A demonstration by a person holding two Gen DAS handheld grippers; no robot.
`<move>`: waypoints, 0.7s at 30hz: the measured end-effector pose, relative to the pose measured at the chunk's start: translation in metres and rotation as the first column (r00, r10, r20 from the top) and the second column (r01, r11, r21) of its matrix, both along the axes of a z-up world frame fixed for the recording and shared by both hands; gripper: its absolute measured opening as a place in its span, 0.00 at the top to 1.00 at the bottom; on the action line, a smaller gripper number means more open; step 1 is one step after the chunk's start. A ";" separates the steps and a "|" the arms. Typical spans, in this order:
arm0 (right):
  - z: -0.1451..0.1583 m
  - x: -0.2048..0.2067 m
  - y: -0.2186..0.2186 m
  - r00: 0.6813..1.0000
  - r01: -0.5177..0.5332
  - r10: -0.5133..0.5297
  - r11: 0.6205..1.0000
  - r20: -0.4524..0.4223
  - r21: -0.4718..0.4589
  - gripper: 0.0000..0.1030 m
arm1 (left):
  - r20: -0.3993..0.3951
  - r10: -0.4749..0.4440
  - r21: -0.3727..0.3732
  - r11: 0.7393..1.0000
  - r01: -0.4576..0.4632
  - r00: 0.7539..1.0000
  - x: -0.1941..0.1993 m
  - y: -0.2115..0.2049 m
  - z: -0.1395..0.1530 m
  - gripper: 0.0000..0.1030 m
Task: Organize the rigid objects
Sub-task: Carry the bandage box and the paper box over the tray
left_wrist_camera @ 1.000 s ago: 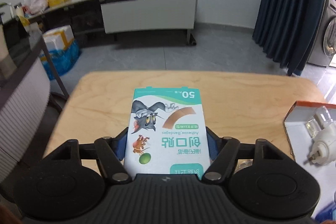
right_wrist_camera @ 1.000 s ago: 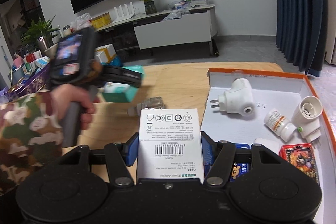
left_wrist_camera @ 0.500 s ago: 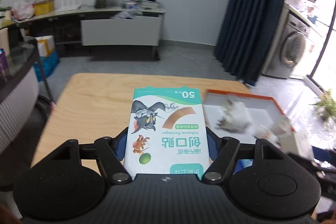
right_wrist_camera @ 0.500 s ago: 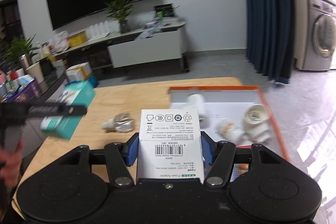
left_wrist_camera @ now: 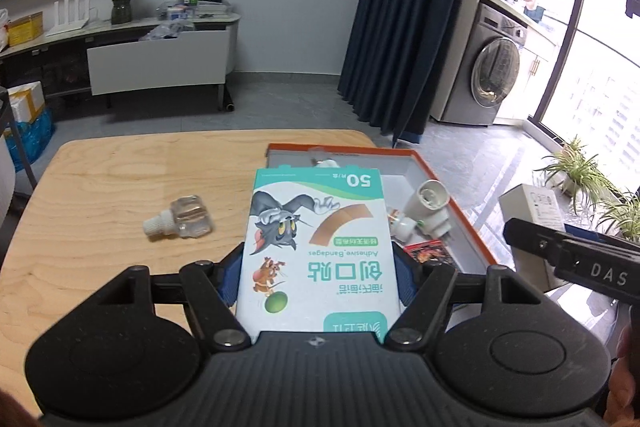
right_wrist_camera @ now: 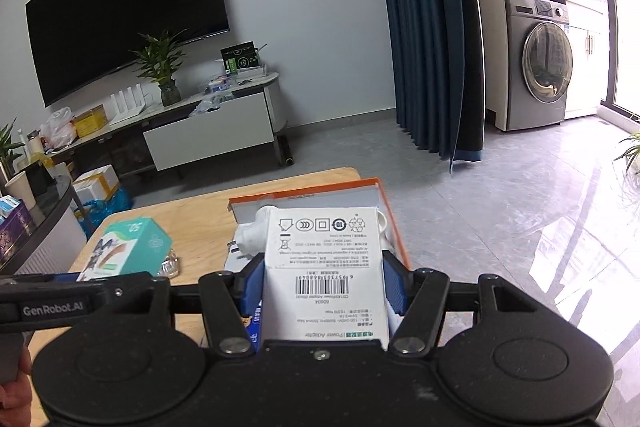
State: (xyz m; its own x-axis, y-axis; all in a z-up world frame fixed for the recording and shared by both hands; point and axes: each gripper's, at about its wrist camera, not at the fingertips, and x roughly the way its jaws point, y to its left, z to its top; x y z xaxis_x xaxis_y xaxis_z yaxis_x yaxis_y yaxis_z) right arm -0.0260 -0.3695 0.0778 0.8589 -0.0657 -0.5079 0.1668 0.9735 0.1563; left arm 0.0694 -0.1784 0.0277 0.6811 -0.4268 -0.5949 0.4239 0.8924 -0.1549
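Left fingers [left_wrist_camera: 320,275]: pinching a teal cardboard bandage box [left_wrist_camera: 318,247], above the table.
Right fingers [right_wrist_camera: 324,287]: pinching a white cardboard adapter box [right_wrist_camera: 326,267].
Orange-rimmed white tray [left_wrist_camera: 472,231]: already holds plugs, bottle.
Left to do: clear glass bottle [left_wrist_camera: 182,219] on wooden table [left_wrist_camera: 100,187]; both boxes unplaced.
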 end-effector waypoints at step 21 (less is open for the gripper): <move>-0.007 -0.008 0.001 1.000 -0.006 0.006 1.000 -0.020 0.015 0.31 | -0.014 -0.026 0.010 1.000 0.026 1.000 -0.007 -0.015 -0.017 0.31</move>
State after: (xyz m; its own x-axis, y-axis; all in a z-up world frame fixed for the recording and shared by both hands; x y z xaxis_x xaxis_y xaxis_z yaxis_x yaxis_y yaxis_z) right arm -0.0341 -0.3688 0.0713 0.8489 -0.0528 -0.5259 0.1644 0.9720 0.1677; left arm 0.0624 -0.1936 0.0111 0.6614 -0.4380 -0.6089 0.4448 0.8827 -0.1519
